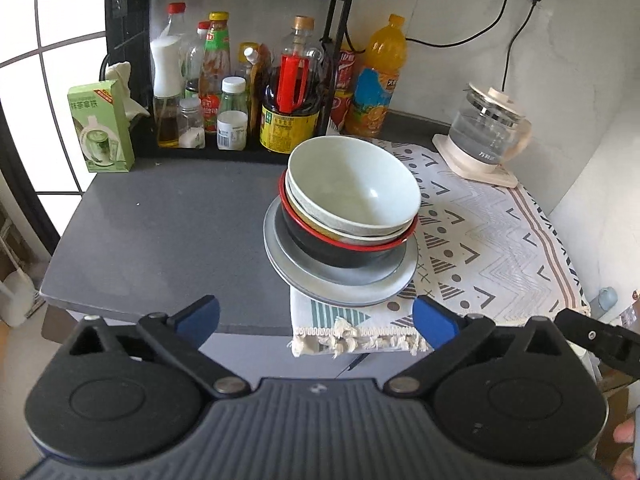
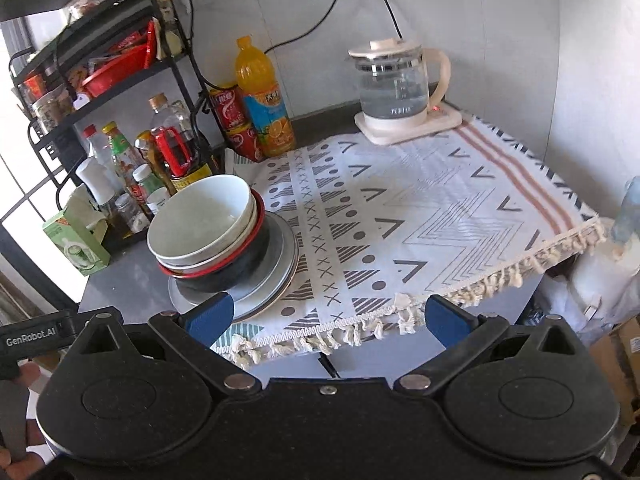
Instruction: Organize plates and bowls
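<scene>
1. The left gripper (image 1: 316, 320) hangs off the near edge of the grey counter (image 1: 160, 232), its blue-padded jaws spread wide with nothing between them.
2. The right gripper (image 2: 330, 320) is also off the near edge, jaws spread wide and empty; its left pad overlaps the near rim of the plates in the right wrist view, though whether it touches them cannot be told.
3. The stack of dishes sits near the middle of the counter, straddling the left edge of the patterned cloth (image 2: 420, 216).
4. At the bottom lie the grey plates (image 1: 344, 284), flat, one on another (how many cannot be told).
5. On the plates stands a black bowl with a red rim (image 1: 340, 252), and nested in it a speckled bowl (image 1: 320, 224).
6. On top sits a pale green bowl (image 1: 352, 188), tilted, its opening facing near and right.
7. Far left of the stack, a black wire rack (image 1: 340, 40) holds sauce bottles and jars.
8. A green carton (image 1: 102, 128) stands at the far left of the counter.
9. An orange drink bottle (image 2: 264, 100) stands just right of the rack, beside red cans.
10. A glass kettle (image 2: 396, 88) sits on its base at the far right corner of the cloth.
</scene>
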Demonstrator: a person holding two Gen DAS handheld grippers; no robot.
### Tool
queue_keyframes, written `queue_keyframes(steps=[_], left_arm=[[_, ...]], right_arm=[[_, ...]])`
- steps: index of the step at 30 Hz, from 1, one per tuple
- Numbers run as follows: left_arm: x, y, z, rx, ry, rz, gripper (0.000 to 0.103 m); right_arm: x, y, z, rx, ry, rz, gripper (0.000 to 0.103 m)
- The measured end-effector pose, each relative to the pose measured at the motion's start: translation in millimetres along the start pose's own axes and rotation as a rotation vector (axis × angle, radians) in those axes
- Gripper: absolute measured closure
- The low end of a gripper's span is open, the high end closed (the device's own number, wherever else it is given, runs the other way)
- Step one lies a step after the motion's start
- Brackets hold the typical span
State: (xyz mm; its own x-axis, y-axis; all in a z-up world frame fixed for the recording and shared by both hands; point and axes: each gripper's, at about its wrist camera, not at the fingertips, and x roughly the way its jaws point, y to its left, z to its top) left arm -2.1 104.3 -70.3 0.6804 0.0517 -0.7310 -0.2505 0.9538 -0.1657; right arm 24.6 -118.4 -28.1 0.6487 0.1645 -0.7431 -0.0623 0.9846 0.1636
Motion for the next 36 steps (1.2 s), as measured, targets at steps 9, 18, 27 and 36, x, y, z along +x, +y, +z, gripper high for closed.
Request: queue_keyframes(steps=[9, 18, 27, 36], left_arm=[[-29.8, -1.5, -15.9, 0.008, -0.024, -0.049, 0.001], [-63.7, -1.9, -18.9, 0.039, -0.073, -0.032, 0.001], [-91.6, -12.8, -24.2, 0.131, -0.084, -0.01, 0.001], [-117.2, -23.9, -32.7, 0.155, -0.105, -0.033, 0.001]], right_arm=[[-37.0, -0.7, -11.8, -0.039, -0.05, -0.031, 0.0], [-66.3, 1.6, -17.6, -0.08, -0.077, -0.042, 0.0], [-80.7, -1.9, -21.5, -0.099, -0.08, -0.063, 0.0], [-96.3, -6.8, -26.5, -0.093, -0.08, -0.048, 0.0]])
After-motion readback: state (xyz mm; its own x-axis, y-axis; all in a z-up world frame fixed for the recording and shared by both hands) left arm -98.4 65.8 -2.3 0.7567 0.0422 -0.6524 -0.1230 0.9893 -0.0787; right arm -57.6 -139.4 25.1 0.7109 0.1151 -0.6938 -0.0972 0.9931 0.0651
